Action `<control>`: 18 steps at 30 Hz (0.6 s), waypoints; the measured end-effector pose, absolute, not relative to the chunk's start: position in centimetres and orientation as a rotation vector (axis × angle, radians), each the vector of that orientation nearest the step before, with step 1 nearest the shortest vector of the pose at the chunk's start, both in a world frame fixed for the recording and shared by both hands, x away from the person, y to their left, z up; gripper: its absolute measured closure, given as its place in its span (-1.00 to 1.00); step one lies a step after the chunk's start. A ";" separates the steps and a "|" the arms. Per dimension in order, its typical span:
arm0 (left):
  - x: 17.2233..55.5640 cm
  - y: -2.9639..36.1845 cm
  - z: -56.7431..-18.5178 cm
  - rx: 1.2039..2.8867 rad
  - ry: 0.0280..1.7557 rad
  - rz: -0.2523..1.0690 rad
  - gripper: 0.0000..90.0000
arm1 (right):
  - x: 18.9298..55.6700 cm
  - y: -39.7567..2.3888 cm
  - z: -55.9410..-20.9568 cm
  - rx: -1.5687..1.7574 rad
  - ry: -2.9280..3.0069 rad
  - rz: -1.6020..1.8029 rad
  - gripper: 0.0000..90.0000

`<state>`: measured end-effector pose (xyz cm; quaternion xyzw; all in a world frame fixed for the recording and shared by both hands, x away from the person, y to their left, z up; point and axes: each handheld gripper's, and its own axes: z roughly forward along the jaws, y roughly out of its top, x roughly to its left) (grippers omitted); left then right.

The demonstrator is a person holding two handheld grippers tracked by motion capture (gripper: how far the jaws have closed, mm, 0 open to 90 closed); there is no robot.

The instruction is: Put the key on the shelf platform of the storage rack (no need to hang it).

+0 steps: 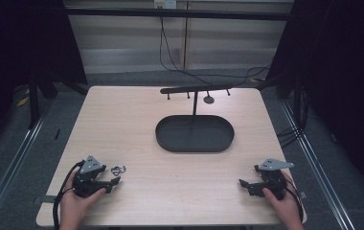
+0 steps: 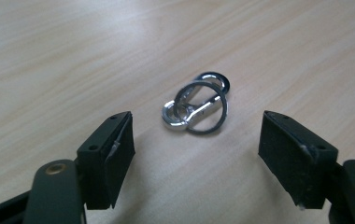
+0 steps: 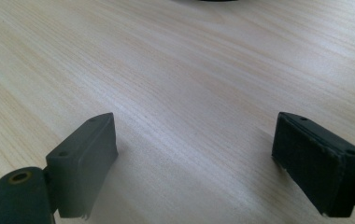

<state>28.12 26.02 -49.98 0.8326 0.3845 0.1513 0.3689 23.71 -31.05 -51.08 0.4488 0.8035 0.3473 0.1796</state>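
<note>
A silver carabiner with dark key rings point(image 1: 118, 169) lies flat on the pale wooden table point(image 1: 137, 115), near its front left. My left gripper point(image 1: 114, 184) sits just in front of it, held in a hand. In the left gripper view the carabiner and rings point(image 2: 195, 107) rest on the wood a little beyond the gripper point(image 2: 201, 145), whose jaws stand open on either side without touching them. Held low at the front right, my right gripper point(image 1: 246, 185) points left. Its jaws point(image 3: 194, 144) are open over bare wood with nothing between them.
A black oval tray point(image 1: 162, 135) sits at the table's middle. Behind it stands a black rack point(image 1: 195, 89) with a crossbar and small hooks, one bearing a round tag point(image 1: 209, 99). Cables trail across the floor behind the table.
</note>
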 end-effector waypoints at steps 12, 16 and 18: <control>29.2 25.5 -50.5 2.104 1.011 0.355 -0.28 | 23.7 -31.0 -51.1 1.271 2.271 0.981 -0.70; 29.4 25.3 -50.5 2.099 1.005 0.346 -0.25 | 23.7 -31.0 -51.1 1.271 2.271 0.981 -0.70; 29.4 25.1 -50.5 2.109 0.991 0.357 -0.20 | 23.7 -31.0 -51.1 1.271 2.272 0.982 -0.70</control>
